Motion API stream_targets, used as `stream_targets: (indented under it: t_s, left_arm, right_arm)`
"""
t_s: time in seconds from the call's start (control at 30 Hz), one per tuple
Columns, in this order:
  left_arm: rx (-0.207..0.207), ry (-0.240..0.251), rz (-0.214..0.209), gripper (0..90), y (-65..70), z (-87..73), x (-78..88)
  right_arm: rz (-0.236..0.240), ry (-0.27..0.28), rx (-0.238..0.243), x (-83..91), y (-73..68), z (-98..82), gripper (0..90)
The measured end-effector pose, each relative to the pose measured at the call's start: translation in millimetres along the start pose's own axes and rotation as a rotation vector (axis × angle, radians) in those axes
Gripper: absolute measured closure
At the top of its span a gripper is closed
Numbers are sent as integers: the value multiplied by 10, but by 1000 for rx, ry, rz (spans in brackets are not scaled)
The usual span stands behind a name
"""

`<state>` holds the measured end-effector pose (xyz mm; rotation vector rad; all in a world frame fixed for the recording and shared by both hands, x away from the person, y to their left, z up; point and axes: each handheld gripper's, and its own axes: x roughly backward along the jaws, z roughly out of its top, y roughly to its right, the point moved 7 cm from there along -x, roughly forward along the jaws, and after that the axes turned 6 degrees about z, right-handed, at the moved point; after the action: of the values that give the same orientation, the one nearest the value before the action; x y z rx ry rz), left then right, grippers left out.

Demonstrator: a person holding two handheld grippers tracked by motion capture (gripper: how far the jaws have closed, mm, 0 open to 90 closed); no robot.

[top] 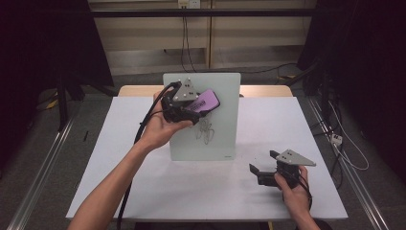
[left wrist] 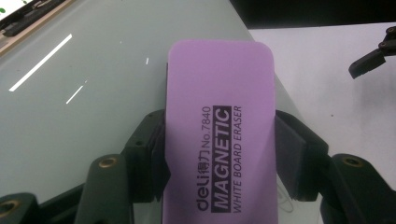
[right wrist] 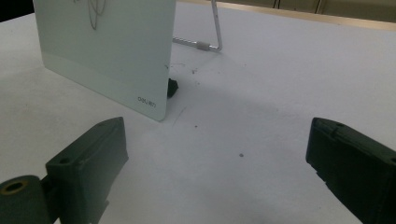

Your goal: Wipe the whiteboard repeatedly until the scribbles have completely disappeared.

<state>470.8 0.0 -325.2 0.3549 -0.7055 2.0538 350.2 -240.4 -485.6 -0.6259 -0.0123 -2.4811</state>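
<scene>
While clamped, eraser [left wrist: 219, 140] against whiteboard [top: 225, 139]

White table [top: 201, 191], bare front. Behind it: wooden ledge [top: 268, 90], then black cables [top: 186, 43] hanging from a wall socket [top: 188, 4]. Left of it: metal floor rail [top: 43, 167]. Right: white adapter [top: 336, 139] on the floor.

One purple eraser [left wrist: 219, 135], one glass whiteboard [top: 218, 139], two grippers, left [top: 184, 109], right [top: 268, 165], one white table [top: 191, 187].
</scene>
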Motion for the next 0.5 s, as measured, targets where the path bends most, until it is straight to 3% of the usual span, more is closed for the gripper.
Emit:
stream_targets:
  t_s: [0.37,0.5]
  left_arm:
    - [-31,-20,1,411,113,-37,-78]
    - [-25,-28,0,411,162,-66,-104]
  right_arm:
    - [5,0,5,0,-9,-1,56]
    - [4,0,5,1,-5,-2,56]
